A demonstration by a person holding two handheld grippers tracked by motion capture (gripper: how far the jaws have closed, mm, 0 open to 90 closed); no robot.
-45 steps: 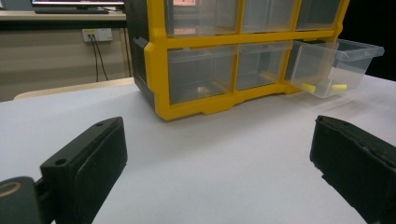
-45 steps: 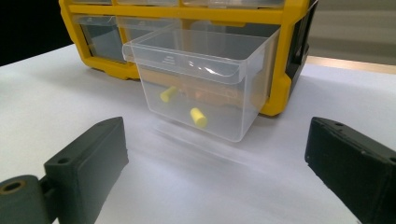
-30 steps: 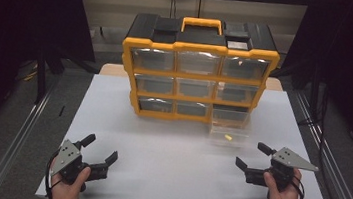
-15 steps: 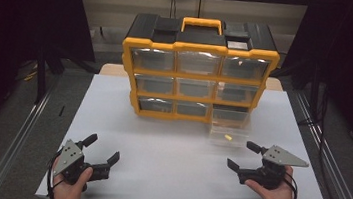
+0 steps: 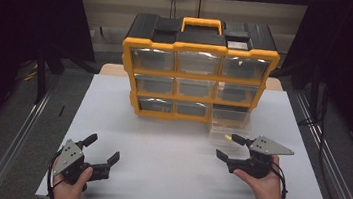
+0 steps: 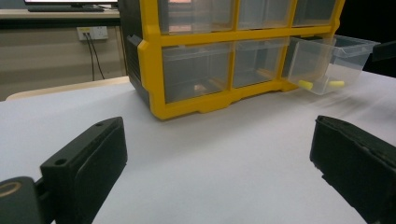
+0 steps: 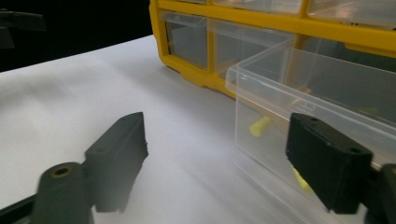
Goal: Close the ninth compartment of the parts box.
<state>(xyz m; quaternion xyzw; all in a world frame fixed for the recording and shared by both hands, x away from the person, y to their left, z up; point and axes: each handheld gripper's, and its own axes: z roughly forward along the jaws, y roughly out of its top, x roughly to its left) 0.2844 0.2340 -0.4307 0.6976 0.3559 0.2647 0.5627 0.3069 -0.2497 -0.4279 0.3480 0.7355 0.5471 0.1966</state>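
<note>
A yellow and black drawer organizer (image 5: 197, 76) stands at the back of the white table (image 5: 171, 169). Its bottom right clear drawer (image 5: 229, 123) is pulled out, with small yellow pieces (image 7: 259, 126) inside. My right gripper (image 5: 229, 147) is open just in front of that drawer. Its jaws have just been closing a little, with nothing between them. In the right gripper view the drawer (image 7: 299, 93) sits close ahead of the right gripper (image 7: 217, 144). My left gripper (image 5: 103, 147) rests open and empty near the front left. From the left gripper (image 6: 217, 140) the organizer (image 6: 154, 84) and open drawer (image 6: 331, 60) lie farther off.
Metal rails (image 5: 14, 136) run along both sides of the table, with dark curtains beyond. The organizer's other drawers (image 5: 196, 61) are shut. Bare white tabletop lies between the two grippers.
My right gripper has moved left and a bit toward the pulled-out drawer, and its jaws stand slightly narrower. The left gripper has stayed put.
</note>
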